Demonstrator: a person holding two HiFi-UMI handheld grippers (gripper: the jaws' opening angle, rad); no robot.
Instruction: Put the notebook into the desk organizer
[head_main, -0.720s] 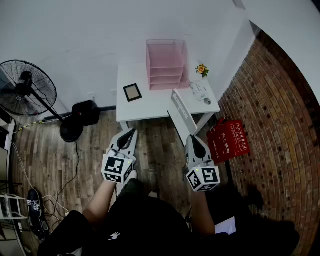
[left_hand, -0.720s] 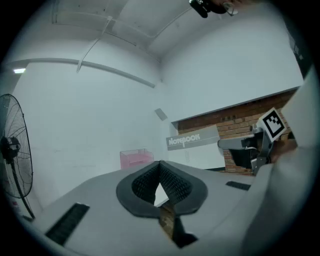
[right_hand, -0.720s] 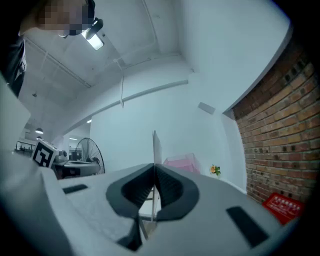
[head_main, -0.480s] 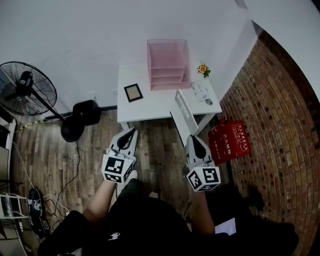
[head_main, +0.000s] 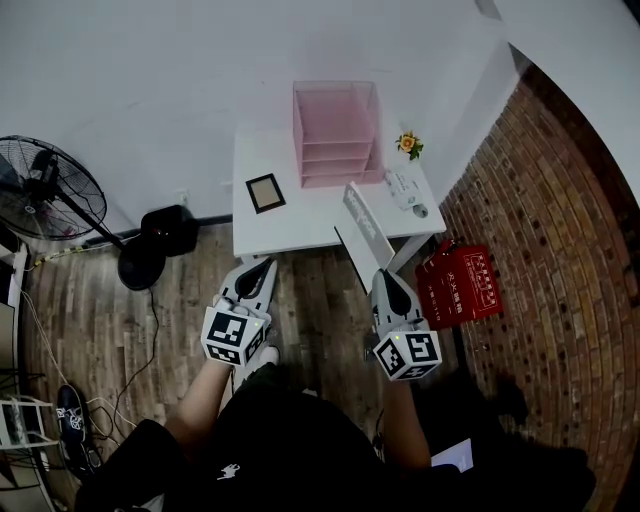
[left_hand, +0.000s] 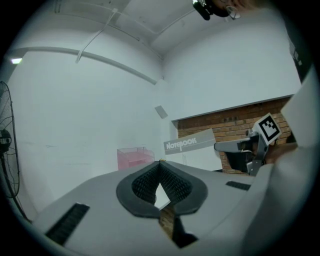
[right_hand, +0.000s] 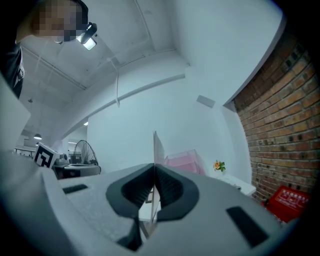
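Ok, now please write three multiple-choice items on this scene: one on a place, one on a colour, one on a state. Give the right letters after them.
1. Where does the pink desk organizer stand?
A. on a chair
B. at the far edge of the white desk
C. on a shelf

2. What colour is the cover of the notebook?
A. grey
B. green
C. yellow

3. In what state is the right gripper?
A. open, with nothing in it
B. shut on a pen
C. shut on the notebook

Right letters:
1 B: the head view shows the organizer on the desk top, at the side farthest from the person.
2 A: the left gripper view shows a grey cover with white lettering.
3 C: in the right gripper view the jaws press on the notebook's thin edge, which stands upright between them.
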